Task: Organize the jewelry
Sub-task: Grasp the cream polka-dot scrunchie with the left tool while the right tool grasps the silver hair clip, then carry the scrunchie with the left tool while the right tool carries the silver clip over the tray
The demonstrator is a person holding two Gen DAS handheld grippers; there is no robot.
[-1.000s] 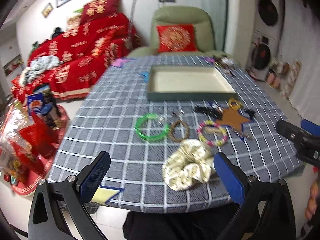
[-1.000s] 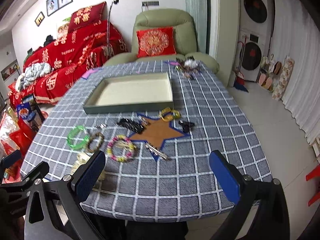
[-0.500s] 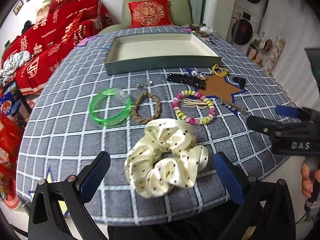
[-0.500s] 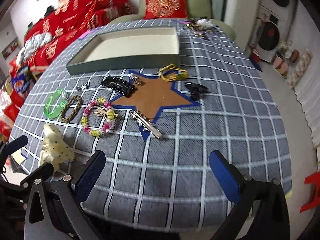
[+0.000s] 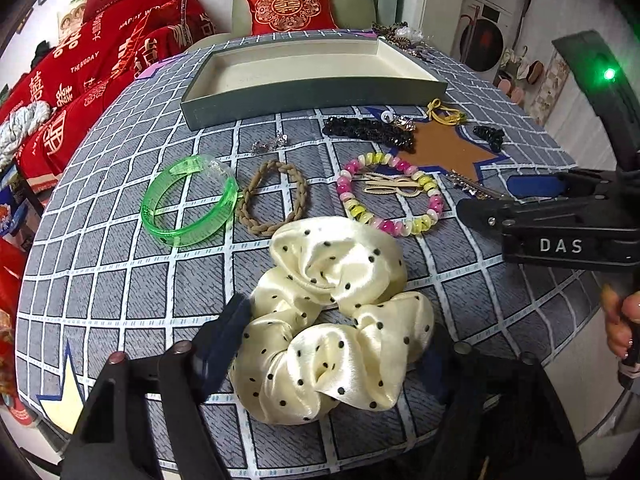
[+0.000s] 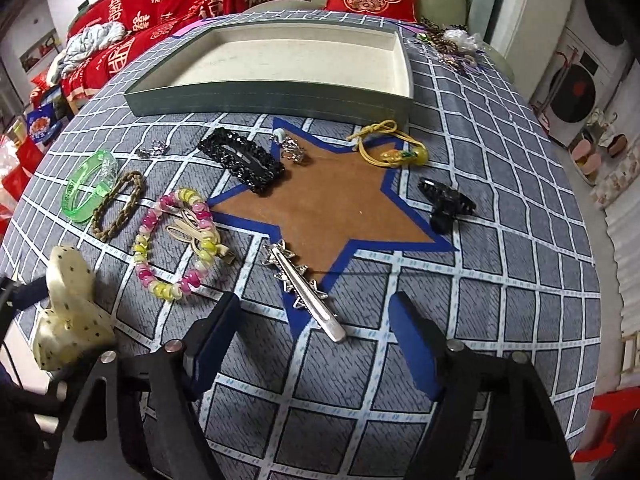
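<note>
Nothing lies yet in the shallow grey-green tray with the cream lining point(image 5: 304, 92), across the upper middle of both views, so by my reading you are at the very start. Every piece is on the grey checked table point(image 5: 120, 280): the translucent green plastic bangle point(image 5: 188, 204), the braided tan hair tie point(image 5: 272, 200), the pink-and-yellow beaded bracelet point(image 5: 390, 194), the black beaded clip point(image 6: 240, 160), the yellow cord tie point(image 6: 390, 148), the black claw clip point(image 6: 446, 202) and the long silver star-studded hair clip point(image 6: 304, 290).

Your left claw point(image 5: 336, 344), at lower centre of its view, has its pads on either side of the cream satin polka-dot scrunchie point(image 5: 332, 320), pressing into the fabric; whether it grips fully I cannot tell. Your right claw point(image 6: 316, 340) stands open at the bottom of its view, with the near end of the silver clip between its pads.

The scrunchie sits close to the table's near edge, at the bottom of the frame. The way up to the tray crosses the bangle, tie and bracelet, so carry high over them. The right claw fills the right of the left view, just beside the bracelet; I judge the two could crowd each other.
</note>
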